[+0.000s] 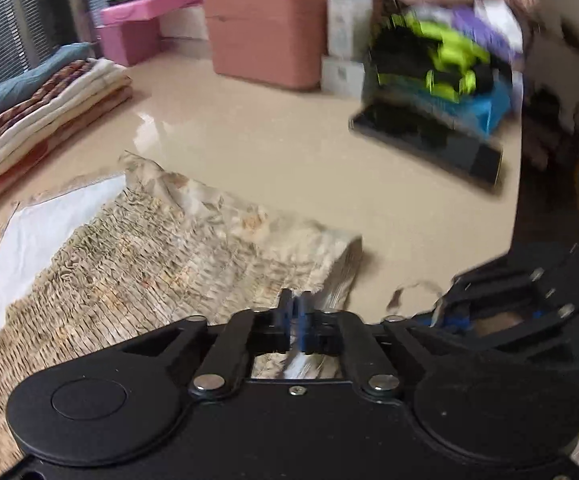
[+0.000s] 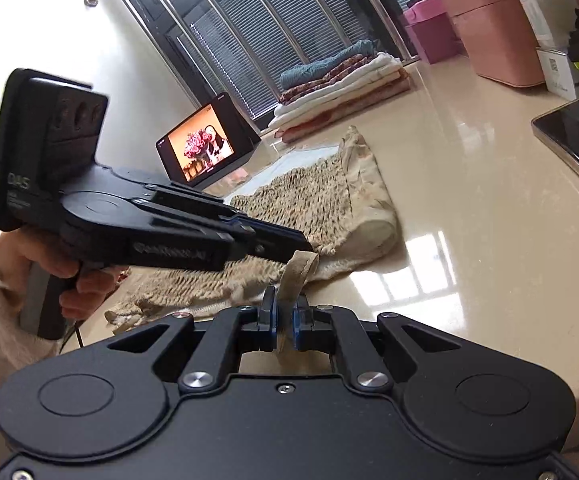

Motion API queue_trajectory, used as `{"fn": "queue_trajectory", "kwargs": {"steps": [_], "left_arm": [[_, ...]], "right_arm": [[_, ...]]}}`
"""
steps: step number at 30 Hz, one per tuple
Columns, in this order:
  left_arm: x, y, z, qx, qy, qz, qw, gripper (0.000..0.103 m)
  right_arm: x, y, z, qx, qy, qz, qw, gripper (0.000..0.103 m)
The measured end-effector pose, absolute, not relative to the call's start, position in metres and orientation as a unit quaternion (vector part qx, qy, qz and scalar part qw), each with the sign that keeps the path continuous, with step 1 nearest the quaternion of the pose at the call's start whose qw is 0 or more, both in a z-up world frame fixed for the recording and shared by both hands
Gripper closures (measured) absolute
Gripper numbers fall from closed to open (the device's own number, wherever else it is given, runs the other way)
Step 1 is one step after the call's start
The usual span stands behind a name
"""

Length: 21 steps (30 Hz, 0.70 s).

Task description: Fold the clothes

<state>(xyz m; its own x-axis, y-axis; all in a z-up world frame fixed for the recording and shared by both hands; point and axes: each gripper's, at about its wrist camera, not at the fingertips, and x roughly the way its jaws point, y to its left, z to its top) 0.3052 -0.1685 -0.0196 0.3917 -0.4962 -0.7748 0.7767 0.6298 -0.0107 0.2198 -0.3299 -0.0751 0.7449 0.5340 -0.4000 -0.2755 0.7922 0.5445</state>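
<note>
A beige smocked garment (image 1: 169,264) (image 2: 321,200) with a faded flower print lies spread on the glossy cream table (image 1: 289,152) (image 2: 489,240). Its thin strap (image 2: 295,276) rises from the near edge. My right gripper (image 2: 285,320) is shut on the strap's lower part. My left gripper (image 1: 297,308) (image 2: 307,249) points down from the left, its jaws shut, its tip pinching the strap's folded upper end. A hand in a knit sleeve (image 2: 49,264) holds it. The right gripper (image 1: 509,300) shows blurred in the left wrist view.
A stack of folded clothes (image 1: 49,112) (image 2: 337,84) sits at the far left, a lit tablet (image 2: 209,144) beside it. Pink boxes (image 1: 269,36) (image 2: 489,20) line the back. A dark phone (image 1: 429,140) (image 2: 577,136) and a green-black toy (image 1: 441,64) lie right.
</note>
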Motion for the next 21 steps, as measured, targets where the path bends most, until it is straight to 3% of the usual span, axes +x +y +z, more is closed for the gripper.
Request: {"fn": "queue_trajectory", "kwargs": {"steps": [13, 18, 21], "left_arm": [[0.307, -0.15, 0.019, 0.107, 0.344, -0.384, 0.85, 0.101], [0.308, -0.148, 0.022, 0.086, 0.345, -0.387, 0.851, 0.101], [0.311, -0.146, 0.022, 0.077, 0.347, -0.381, 0.853, 0.101]], "right_arm": [[0.296, -0.316, -0.073, 0.281, 0.337, 0.235, 0.867, 0.096], [0.314, -0.301, -0.067, 0.249, 0.334, 0.217, 0.883, 0.096], [0.319, -0.294, -0.064, 0.211, 0.327, 0.201, 0.899, 0.087]]}}
